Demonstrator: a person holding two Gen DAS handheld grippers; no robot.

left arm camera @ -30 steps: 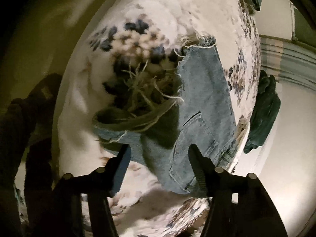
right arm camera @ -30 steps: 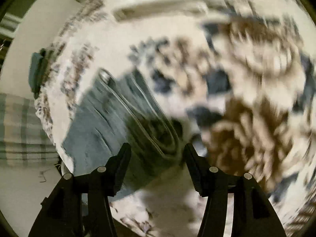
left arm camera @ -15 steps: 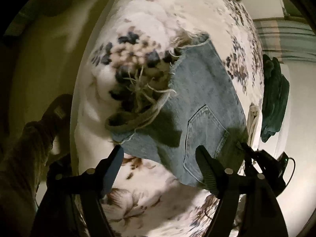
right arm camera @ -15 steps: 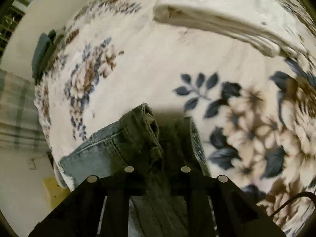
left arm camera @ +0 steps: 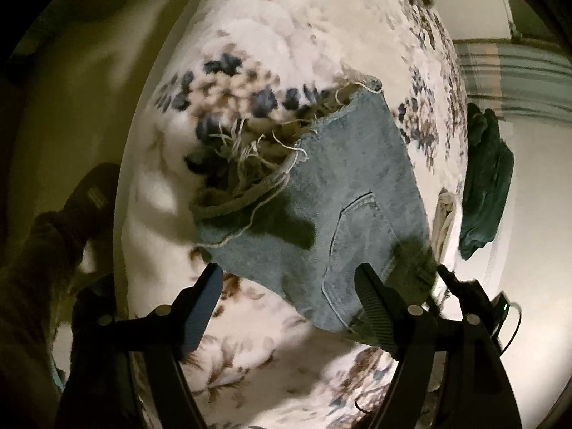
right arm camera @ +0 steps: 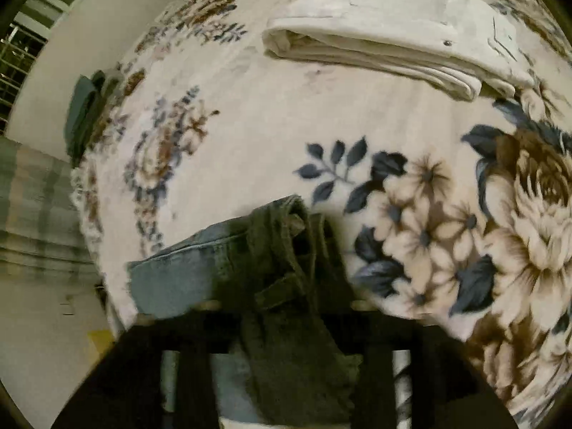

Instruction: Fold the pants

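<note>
Light blue denim pants (left arm camera: 357, 193) lie folded on a floral blanket (left arm camera: 271, 35), back pocket up, frayed leg hems toward the far left. My left gripper (left arm camera: 286, 307) is open and empty, just above the near edge of the pants. In the right wrist view my right gripper (right arm camera: 286, 336) is shut on the pants' waistband (right arm camera: 282, 250), which bunches up between the jaws; its fingers are dark and mostly hidden. The right gripper also shows in the left wrist view (left arm camera: 464, 293) at the waistband corner.
Folded cream-white clothes (right arm camera: 386, 39) lie on the blanket beyond the pants. A dark green garment (left arm camera: 486, 178) lies at the bed's edge. My dark sleeve and hand (left arm camera: 53, 250) are at the left. The blanket's edge (right arm camera: 93, 214) drops to a pale floor.
My right gripper came down over the waistband and shut on it. My left gripper drew back a little and stayed open; the pants shifted slightly.
</note>
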